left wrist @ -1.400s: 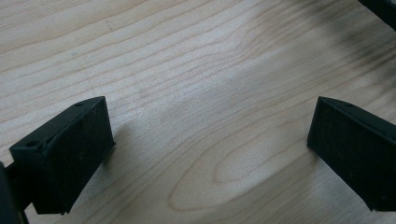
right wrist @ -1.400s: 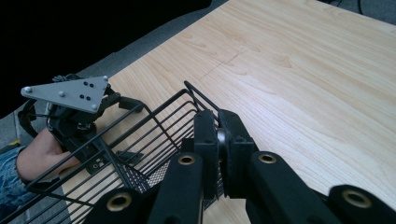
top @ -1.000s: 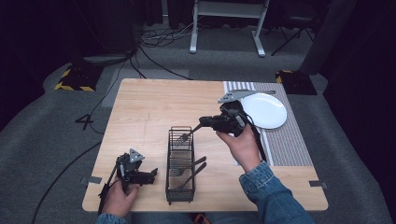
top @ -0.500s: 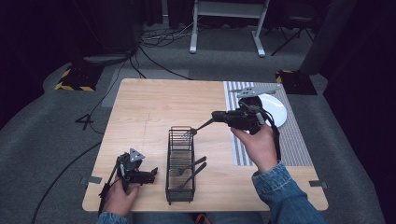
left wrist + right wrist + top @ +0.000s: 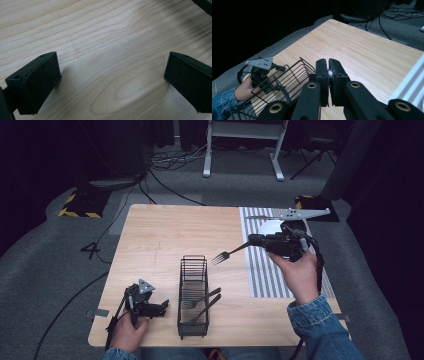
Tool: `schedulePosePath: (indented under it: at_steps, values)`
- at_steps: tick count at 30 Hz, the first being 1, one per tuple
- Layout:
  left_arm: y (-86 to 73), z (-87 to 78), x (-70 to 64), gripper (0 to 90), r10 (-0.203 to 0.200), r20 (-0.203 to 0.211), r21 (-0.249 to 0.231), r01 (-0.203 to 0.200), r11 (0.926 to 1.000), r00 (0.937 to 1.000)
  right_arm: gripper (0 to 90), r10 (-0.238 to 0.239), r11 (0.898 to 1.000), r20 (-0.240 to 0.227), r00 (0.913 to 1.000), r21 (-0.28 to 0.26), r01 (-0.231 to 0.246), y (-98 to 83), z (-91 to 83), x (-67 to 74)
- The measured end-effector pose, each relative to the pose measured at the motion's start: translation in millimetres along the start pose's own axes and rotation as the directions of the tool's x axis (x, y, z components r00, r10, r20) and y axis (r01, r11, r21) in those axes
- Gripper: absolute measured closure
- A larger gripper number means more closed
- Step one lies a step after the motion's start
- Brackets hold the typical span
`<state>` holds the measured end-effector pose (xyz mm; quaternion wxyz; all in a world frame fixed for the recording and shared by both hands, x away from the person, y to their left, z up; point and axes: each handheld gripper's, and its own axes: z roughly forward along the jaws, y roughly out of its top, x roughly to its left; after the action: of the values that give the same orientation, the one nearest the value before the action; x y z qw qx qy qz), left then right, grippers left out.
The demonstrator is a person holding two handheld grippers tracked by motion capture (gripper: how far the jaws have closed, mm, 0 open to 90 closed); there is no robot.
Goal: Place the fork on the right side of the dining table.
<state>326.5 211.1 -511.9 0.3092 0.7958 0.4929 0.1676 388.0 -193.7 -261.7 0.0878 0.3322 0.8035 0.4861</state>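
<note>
From the high view: right gripper held above the striped mat, jaws closed on the handle of a fork, tines pointing toward the wire basket and hanging in the air just past its far end. Two more forks lying inside that basket, dark and slender, handles angled up toward the right. White plate partly hidden behind the gripper. Left gripper resting low on the tabletop beside the basket, jaws spread wide with nothing between them. From the left gripper view: both black pads far apart over bare wood grain, nothing held. From the right gripper view: jaws pinched nearly together on a glint of metal (the fork's handle, gripped near its end). Likely risk: with so long a lever beyond so small a pinch, swivelling or slipping out on the way, or clipping the plate rim when set down.
</note>
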Motion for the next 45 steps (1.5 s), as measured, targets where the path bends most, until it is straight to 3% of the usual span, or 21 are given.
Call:
schedulePosePath:
  at_steps: [19, 45]
  values:
    - [0.0, 0.0, 0.0, 0.4, 0.000, 0.000, 0.000, 0.000, 1.0000, 1.0000, 86.3, 0.076, 0.997, 0.115, 0.9905, -0.028, -0.073, -12.1, -39.9, -39.9]
    - [-0.1, -0.1, 0.1, 0.4, 0.002, -0.001, -0.001, -0.002, 1.0000, 1.0000, 86.3, 0.189, 0.982, 0.235, 0.9535, -0.049, -0.182, -30.3, -59.5, -92.9]
